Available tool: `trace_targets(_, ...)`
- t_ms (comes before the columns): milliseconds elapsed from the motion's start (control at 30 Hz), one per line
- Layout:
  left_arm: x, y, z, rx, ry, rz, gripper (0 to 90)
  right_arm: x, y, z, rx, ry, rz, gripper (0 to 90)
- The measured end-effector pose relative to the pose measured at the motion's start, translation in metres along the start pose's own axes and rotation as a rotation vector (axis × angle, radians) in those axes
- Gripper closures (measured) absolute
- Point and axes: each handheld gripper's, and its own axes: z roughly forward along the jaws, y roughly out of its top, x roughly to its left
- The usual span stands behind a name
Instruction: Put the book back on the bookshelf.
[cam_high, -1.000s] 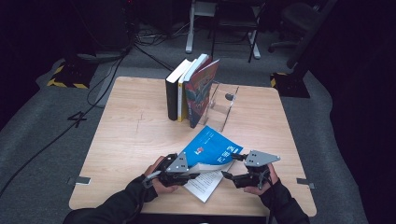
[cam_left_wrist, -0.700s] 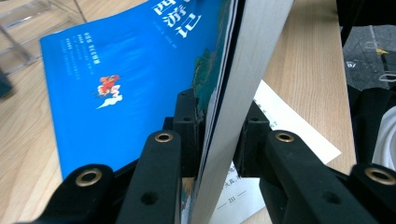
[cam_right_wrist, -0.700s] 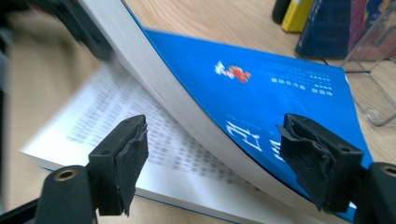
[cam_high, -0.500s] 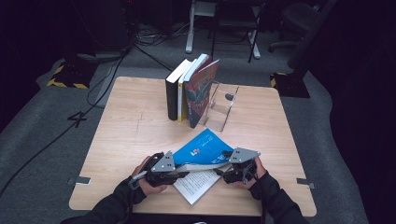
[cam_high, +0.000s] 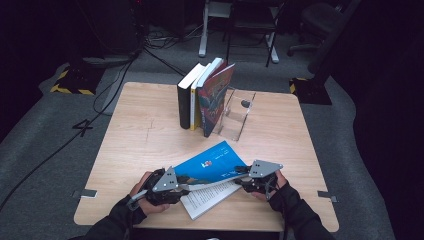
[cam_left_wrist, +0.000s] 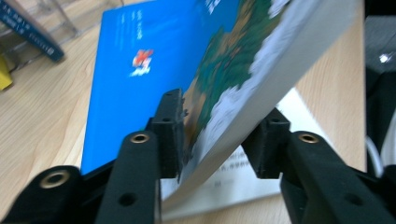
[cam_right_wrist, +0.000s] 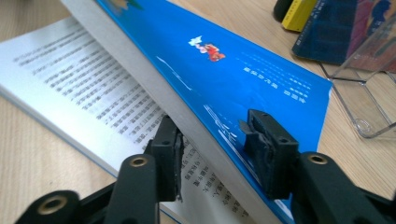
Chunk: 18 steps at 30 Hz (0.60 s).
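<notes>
Blue-covered and glossy, a paperback book (cam_high: 212, 162) lay partly open near the front edge of the light wooden desk (cam_high: 145, 135), its thick upper block of pages lifted at a slant over a printed white page (cam_high: 210, 197) that rested flat on the desk. The left gripper (cam_high: 186, 187) was held at the book's left end; in the left gripper view its jaws, which had just been opening, stood either side of the raised block, the left pad (cam_left_wrist: 173, 133) close against the cover and the other a little off the page edges, so no firm grip could be made out. The right gripper (cam_high: 242, 176) was placed at the book's right end; in the right gripper view its jaws, which had just been closing, straddled the raised block, one pad (cam_right_wrist: 168, 151) beneath it over the printed page and the other above the blue cover, and whether they pressed could not be told. Toward the desk's rear edge, a row of upright books (cam_high: 202, 97) was seen leaning beside a clear acrylic bookend (cam_high: 235, 117).
</notes>
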Motion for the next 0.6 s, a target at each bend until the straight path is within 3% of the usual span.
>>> trace_targets(133,0.008,-0.005,0.0,-0.001,0.023,-0.026,56.9,0.007,0.001,-0.007,0.002,-0.005,-0.017,63.5)
trace_targets(233,0.011,-0.006,0.004,-0.034,0.043,-0.039,57.9,0.011,0.0,-0.014,0.0,-0.003,-0.016,66.8)
trace_targets(367,0.015,0.001,0.016,-0.021,0.061,-0.009,58.3,0.016,-0.002,-0.022,-0.001,-0.013,-0.011,69.6)
trace_targets(533,0.028,0.005,0.024,-0.041,0.001,-0.025,57.3,0.022,-0.003,-0.031,-0.002,-0.039,0.008,71.8)
trace_targets(600,0.04,0.009,0.029,-0.055,-0.035,-0.022,56.8,0.023,-0.002,-0.034,0.002,-0.052,0.008,72.7)
